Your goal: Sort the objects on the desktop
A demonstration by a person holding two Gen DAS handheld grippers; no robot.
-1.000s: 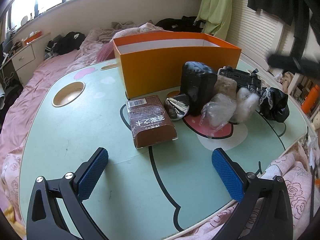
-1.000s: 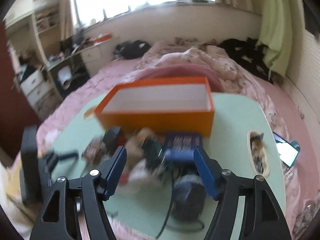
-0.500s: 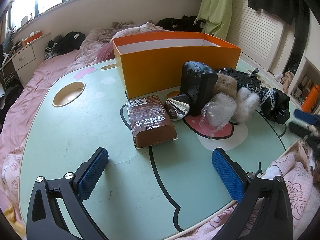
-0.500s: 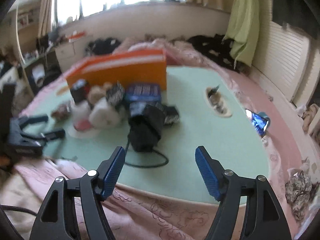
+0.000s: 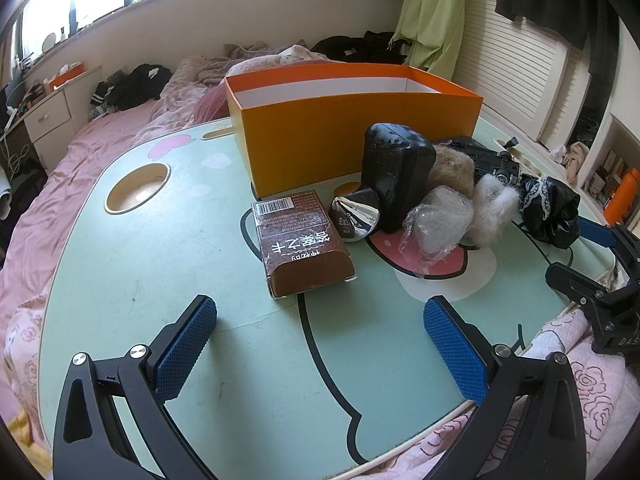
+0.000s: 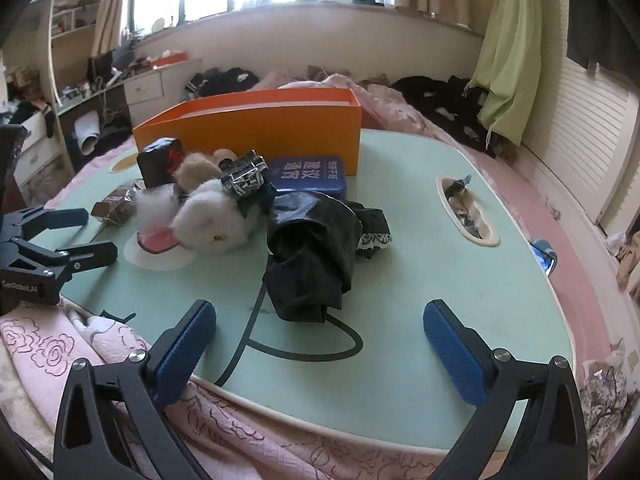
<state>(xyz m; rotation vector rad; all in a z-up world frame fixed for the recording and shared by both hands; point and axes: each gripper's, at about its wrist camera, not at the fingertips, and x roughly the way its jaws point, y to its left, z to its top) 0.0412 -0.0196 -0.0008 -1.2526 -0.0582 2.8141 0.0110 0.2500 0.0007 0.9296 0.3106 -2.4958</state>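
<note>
An open orange box [image 5: 352,128] stands on the green lap table [image 5: 180,264]; it also shows in the right wrist view [image 6: 256,128]. In front of it lie a brown carton [image 5: 300,248], a silver wrapper [image 5: 356,216], a black block [image 5: 396,176], a clear plastic wrap [image 5: 436,224], white fluff [image 5: 496,208] and a black bag [image 5: 552,208]. The right wrist view shows the black bag [image 6: 316,248], white fluff [image 6: 212,216] and a blue tin [image 6: 308,174]. My left gripper [image 5: 320,344] is open and empty before the carton. My right gripper [image 6: 320,344] is open and empty before the black bag.
The table sits on a pink bed. It has a round cup hole [image 5: 136,188] at the left and an oval slot [image 6: 468,212] at the right holding small items. A phone [image 6: 544,260] lies by the right edge. A black cable [image 6: 280,344] runs near the front edge.
My right gripper has swung down and back from above the box to a low spot at the table's near right edge. It now shows at the right of the left wrist view. The left gripper has not moved.
</note>
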